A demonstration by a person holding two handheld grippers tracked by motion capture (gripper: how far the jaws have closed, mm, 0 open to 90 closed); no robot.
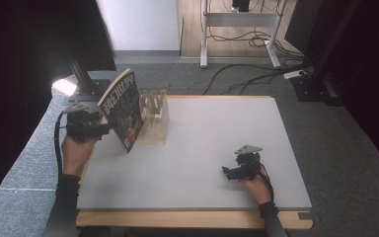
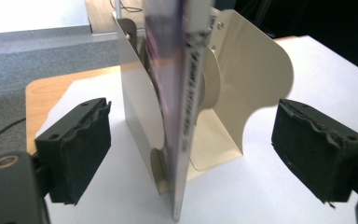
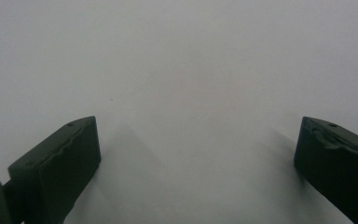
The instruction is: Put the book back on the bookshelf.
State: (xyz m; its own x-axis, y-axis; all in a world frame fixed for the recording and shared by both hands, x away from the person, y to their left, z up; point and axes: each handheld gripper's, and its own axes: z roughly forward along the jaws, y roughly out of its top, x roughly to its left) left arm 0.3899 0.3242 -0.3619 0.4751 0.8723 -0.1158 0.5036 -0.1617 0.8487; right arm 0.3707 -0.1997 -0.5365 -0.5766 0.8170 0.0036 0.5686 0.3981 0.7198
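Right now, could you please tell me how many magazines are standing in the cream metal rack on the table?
1: a glossy colour-covered magazine stands tilted in the cream metal rack at the white table's far left. Others could be hidden behind it.

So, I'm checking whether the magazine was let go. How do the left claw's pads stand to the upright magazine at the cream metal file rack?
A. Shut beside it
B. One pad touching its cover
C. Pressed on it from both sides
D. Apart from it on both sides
D: in the left gripper view the left claw stands wide, with gaps between both pads and the upright glossy magazine standing in the cream metal file rack.
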